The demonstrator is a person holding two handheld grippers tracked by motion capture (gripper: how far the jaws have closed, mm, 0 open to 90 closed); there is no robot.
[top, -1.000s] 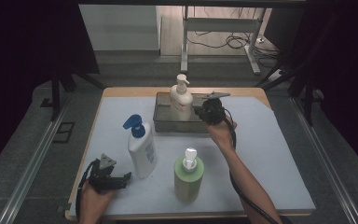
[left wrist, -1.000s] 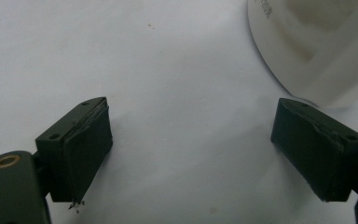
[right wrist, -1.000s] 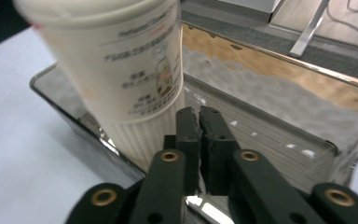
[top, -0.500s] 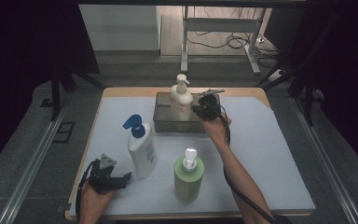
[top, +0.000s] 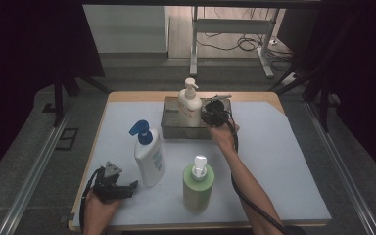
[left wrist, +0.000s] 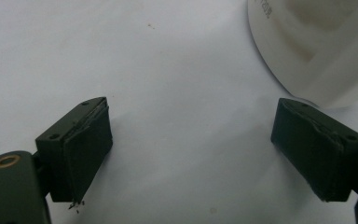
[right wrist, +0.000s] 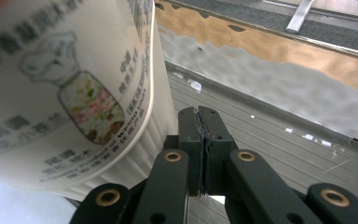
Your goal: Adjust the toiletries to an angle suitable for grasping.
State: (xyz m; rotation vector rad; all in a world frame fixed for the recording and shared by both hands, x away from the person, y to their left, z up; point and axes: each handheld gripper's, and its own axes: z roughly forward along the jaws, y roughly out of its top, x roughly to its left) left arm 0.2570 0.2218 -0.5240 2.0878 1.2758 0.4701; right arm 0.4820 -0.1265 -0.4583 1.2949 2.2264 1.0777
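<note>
A cream pump bottle stands upright in a grey metal tray at the back of the table. My right gripper hangs over the tray just to the bottle's right. In the right gripper view its jaws are shut flat together with nothing between them, the bottle's label close on the left and the tray floor beyond. My left gripper rests on the mat at the front left, open and holding nothing. The base of a white bottle is just past its right jaw.
A white bottle with a blue pump stands left of centre on the pale mat. A green bottle with a white pump stands near the front, beside my right forearm. The tray's right half holds nothing.
My right gripper has slid a little to the left, closer to the cream bottle, and dipped slightly towards the tray. The left gripper has stayed put.
</note>
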